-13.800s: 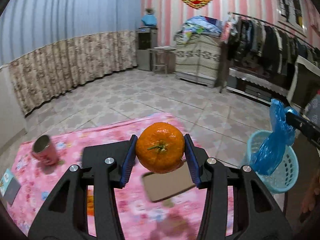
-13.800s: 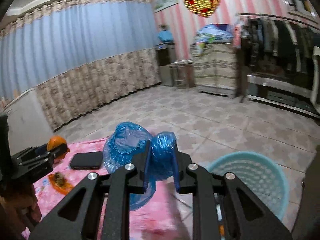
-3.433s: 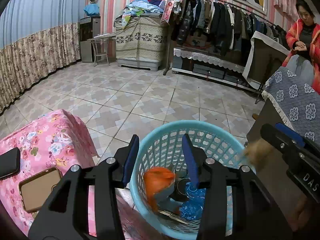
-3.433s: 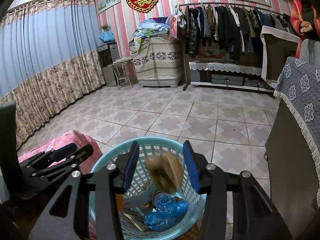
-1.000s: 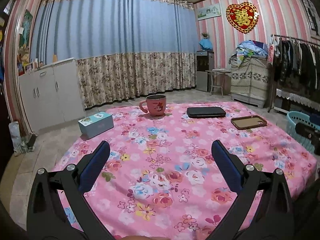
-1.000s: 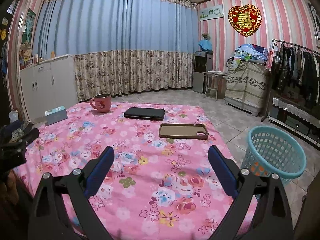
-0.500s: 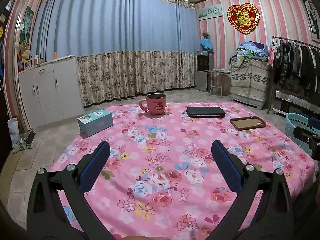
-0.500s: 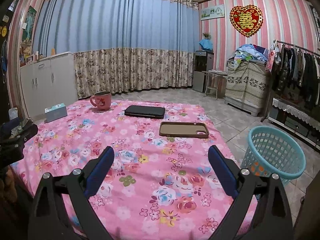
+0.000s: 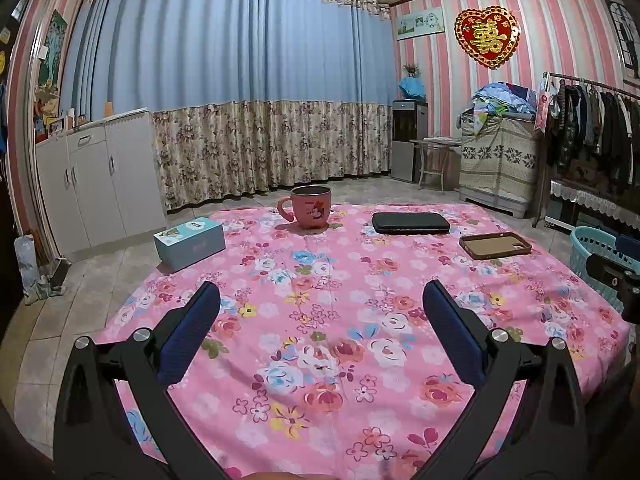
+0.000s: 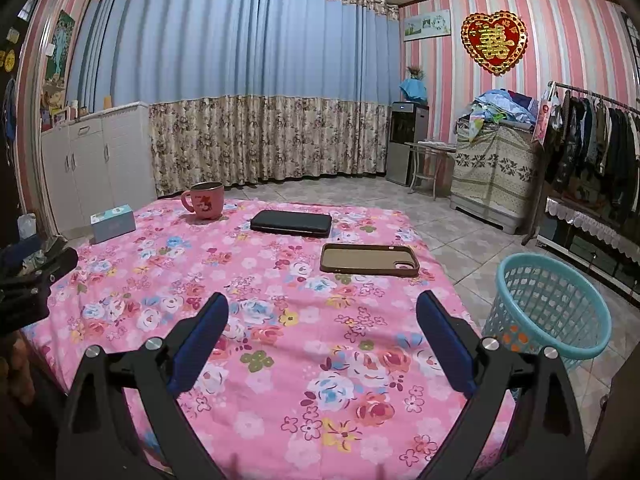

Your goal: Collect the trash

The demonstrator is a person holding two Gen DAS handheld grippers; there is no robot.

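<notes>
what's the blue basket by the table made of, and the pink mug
The basket looks like moulded plastic: a glossy turquoise rim over an open lattice wall you can see through. The pink mug has a smooth printed outside and a dark, metallic-looking inside, so possibly plastic over a steel liner, though ceramic cannot be ruled out.

Both black two-finger grippers with blue pads, the left gripper and the right gripper, are held level, side by side, jaws spread wide, gripping nothing.
</notes>
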